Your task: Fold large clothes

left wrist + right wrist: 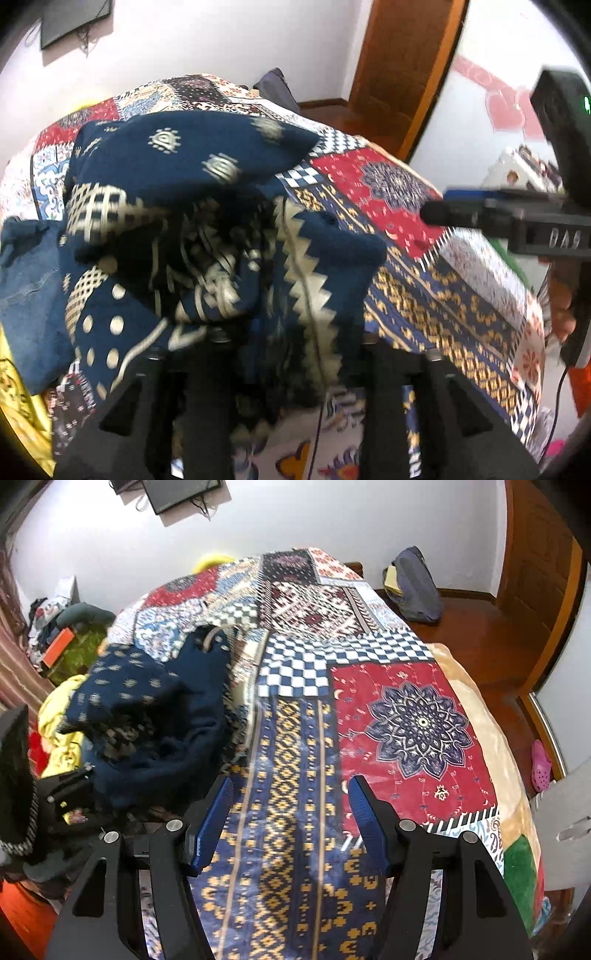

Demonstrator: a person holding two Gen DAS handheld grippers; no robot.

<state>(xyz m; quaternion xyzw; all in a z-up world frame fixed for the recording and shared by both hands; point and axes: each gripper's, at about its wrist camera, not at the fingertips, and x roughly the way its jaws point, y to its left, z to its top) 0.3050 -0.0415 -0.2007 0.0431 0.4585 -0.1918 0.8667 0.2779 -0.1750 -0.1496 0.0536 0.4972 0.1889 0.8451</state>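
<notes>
partly blurred navy garment (207,229) hides left tool (291,354) fingertips (grip unclear)

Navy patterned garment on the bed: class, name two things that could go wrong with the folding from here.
1. The navy garment lies bunched, so a fold may trap creases.
2. It sits beside the jeans and yellow cloth; the left tool, close over it, could catch those too.

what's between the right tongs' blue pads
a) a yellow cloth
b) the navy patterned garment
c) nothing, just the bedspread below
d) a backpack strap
c: the right tongs stand open over the patchwork bedspread, with the navy patterned garment heaped off to their left.
</notes>
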